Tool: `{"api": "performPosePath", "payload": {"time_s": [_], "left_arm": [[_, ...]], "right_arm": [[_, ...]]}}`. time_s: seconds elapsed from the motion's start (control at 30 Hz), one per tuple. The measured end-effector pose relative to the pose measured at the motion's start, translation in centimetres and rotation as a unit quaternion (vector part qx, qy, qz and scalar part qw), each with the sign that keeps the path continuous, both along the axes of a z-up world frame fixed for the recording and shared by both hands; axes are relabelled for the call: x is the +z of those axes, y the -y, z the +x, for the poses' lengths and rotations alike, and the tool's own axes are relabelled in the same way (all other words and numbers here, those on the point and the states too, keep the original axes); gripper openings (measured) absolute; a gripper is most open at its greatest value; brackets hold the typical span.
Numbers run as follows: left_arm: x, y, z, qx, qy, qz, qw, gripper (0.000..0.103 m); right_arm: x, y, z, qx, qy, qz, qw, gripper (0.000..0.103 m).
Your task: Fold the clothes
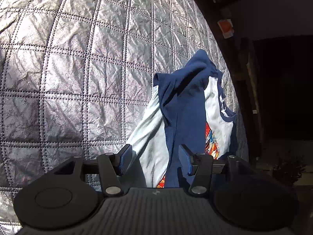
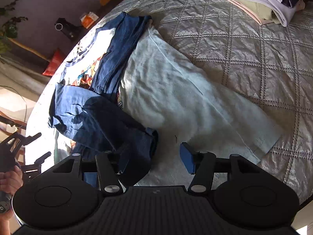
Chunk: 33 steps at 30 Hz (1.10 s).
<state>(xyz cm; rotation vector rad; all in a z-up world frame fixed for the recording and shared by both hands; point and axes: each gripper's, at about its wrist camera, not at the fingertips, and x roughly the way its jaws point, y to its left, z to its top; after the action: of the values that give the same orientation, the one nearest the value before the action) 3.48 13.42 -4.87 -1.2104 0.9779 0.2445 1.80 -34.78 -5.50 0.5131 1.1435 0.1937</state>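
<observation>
A white T-shirt (image 2: pixel 176 90) with dark blue sleeves and a colourful print lies partly folded on the grey quilted bedspread (image 2: pixel 244 49). My right gripper (image 2: pixel 155 160) is open low over its white body. One blue sleeve (image 2: pixel 109 121) drapes over the left finger, while the right finger (image 2: pixel 187 160) stands apart from it. In the left wrist view the T-shirt (image 1: pixel 148 137) lies near the bed's right edge, a blue sleeve (image 1: pixel 183 105) folded across it. My left gripper (image 1: pixel 155 160) is open above that cloth, its pads not pressing on it. The left gripper (image 2: pixel 29 146) also shows at the right wrist view's left edge.
A stack of folded clothes (image 2: pixel 264 4) sits at the far right of the bed. The bedspread (image 1: pixel 68 68) stretches wide to the left. Beyond the bed's edge, an orange box (image 2: pixel 89 18), a red object (image 2: pixel 53 62) and a plant (image 2: pixel 9 25) are on the floor. A person's hand (image 2: pixel 9 178) holds the left gripper.
</observation>
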Motion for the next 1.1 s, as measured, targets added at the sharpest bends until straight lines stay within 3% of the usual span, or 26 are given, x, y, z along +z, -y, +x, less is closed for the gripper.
{"api": "performPosePath", "payload": {"time_s": [0.03, 0.07, 0.1, 0.13, 0.2, 0.33, 0.37, 0.47, 0.5, 0.57, 0.67, 0.73, 0.8, 0.87, 0.93, 1.0, 1.03, 1.07, 1.1], "left_arm": [[0.1, 0.0, 0.0, -0.001, 0.001, 0.001, 1.0, 0.048], [0.1, 0.1, 0.0, -0.002, 0.001, 0.001, 1.0, 0.048], [0.0, 0.2, 0.0, -0.004, 0.0, 0.0, 1.0, 0.048], [0.0, 0.2, -0.1, -0.005, -0.001, 0.0, 1.0, 0.048], [-0.1, 0.3, -0.1, -0.007, -0.003, -0.001, 1.0, 0.049], [0.1, 0.1, -0.1, -0.005, 0.001, -0.001, 1.0, 0.049], [0.2, 0.0, -0.1, -0.005, 0.002, -0.001, 1.0, 0.05], [0.1, 0.2, 0.0, -0.008, 0.002, -0.001, 1.0, 0.05], [0.0, 0.3, 0.0, -0.01, 0.001, -0.002, 0.9999, 0.05], [0.0, 0.5, 0.1, -0.015, 0.001, -0.002, 0.9999, 0.05], [-0.1, 0.5, 0.0, -0.016, 0.0, -0.001, 0.9999, 0.051], [-0.1, 0.5, 0.1, -0.016, 0.001, 0.0, 0.9999, 0.051], [-0.1, 0.5, 0.2, -0.015, 0.001, 0.002, 0.9999, 0.052], [-0.1, 0.7, 0.2, -0.017, 0.0, 0.003, 0.9998, 0.052], [-0.3, 0.9, 0.3, -0.022, -0.002, 0.004, 0.9998, 0.052], [-0.3, 1.1, 0.2, -0.028, -0.004, 0.009, 0.9996, 0.052], [-0.3, 1.1, 0.2, -0.031, -0.004, 0.012, 0.9994, 0.053], [-0.2, 1.0, 0.2, -0.033, -0.004, 0.015, 0.9993, 0.053], [-0.1, 1.0, 0.1, -0.034, -0.004, 0.018, 0.9992, 0.054]], "right_arm": [[0.1, -0.7, 0.1, 0.014, 0.012, -0.021, 1.0, 0.056], [0.0, -1.1, 0.2, 0.024, 0.018, -0.032, 0.999, 0.037], [0.0, -1.3, 0.3, 0.03, 0.02, -0.035, 0.999, 0.004], [0.1, -1.3, 0.4, 0.031, 0.023, -0.039, 0.998, 0.002], [1.0, -1.2, 0.1, 0.029, 0.05, -0.054, 0.997, 0.002], [5.6, -1.6, -1.1, 0.037, 0.166, -0.094, 0.981, 0.002], [5.9, -1.8, -0.9, 0.046, 0.166, -0.102, 0.98, 0.003], [4.1, -1.5, 0.3, 0.051, 0.088, -0.107, 0.989, 0.009], [3.5, -1.1, 0.4, 0.04, 0.073, -0.12, 0.989, 0.016], [3.3, -0.6, -0.1, 0.029, 0.08, -0.148, 0.985, 0.016], [4.0, -1.7, -1.4, 0.072, 0.124, -0.203, 0.969, 0.016], [4.8, -3.8, -2.2, 0.141, 0.152, -0.204, 0.957, 0.021], [4.7, -6.4, -2.5, 0.214, 0.148, -0.201, 0.944, 0.035], [3.7, -8.9, -2.5, 0.266, 0.132, -0.212, 0.931, 0.034], [2.3, -10.2, -2.3, 0.283, 0.116, -0.229, 0.924, 0.033], [1.3, -9.8, -1.6, 0.271, 0.085, -0.228, 0.931, 0.031], [1.4, -9.5, -1.5, 0.271, 0.083, -0.227, 0.932, 0.024], [1.4, -9.4, -1.5, 0.28, 0.08, -0.238, 0.927, 0.011], [1.5, -9.2, -1.5, 0.292, 0.075, -0.247, 0.921, 0.011]]}}
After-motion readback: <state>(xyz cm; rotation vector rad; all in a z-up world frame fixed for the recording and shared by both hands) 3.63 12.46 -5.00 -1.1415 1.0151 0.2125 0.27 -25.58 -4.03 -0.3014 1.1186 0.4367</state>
